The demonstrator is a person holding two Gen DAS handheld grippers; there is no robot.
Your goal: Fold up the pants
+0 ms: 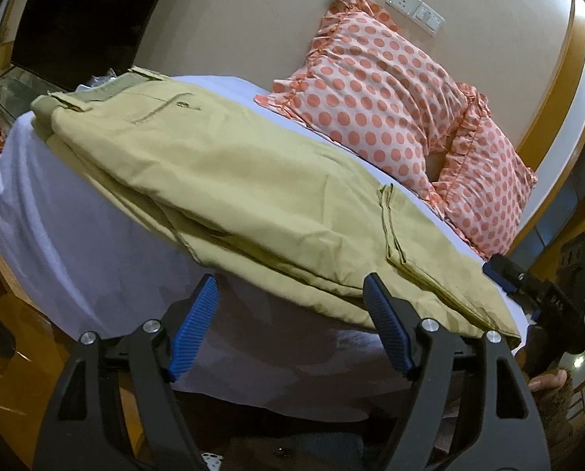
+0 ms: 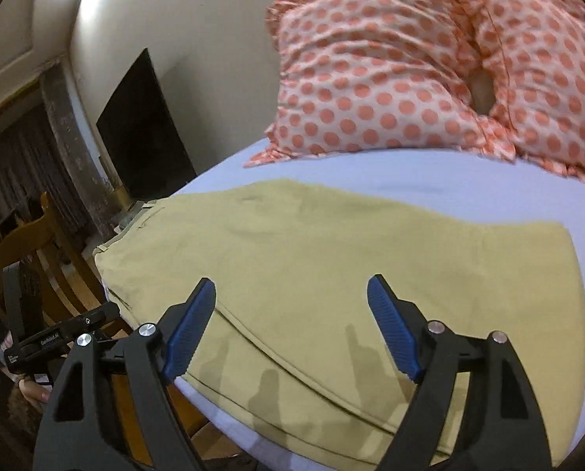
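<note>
On the bed (image 2: 410,184), folded pants (image 2: 331,243) lie before pillows (image 2: 390,70); left gripper (image 1: 290,294) and right gripper (image 2: 291,294) hover spread, empty.

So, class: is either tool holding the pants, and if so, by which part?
Nothing is held. The left tool and right tool are both open, empty, near the pants.

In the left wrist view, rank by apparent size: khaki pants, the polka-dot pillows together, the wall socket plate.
1. Khaki pants, though they lie nearer the camera.
2. Polka-dot pillows, not far behind in apparent size.
3. Wall socket plate, plainly smallest and farthest.
</note>
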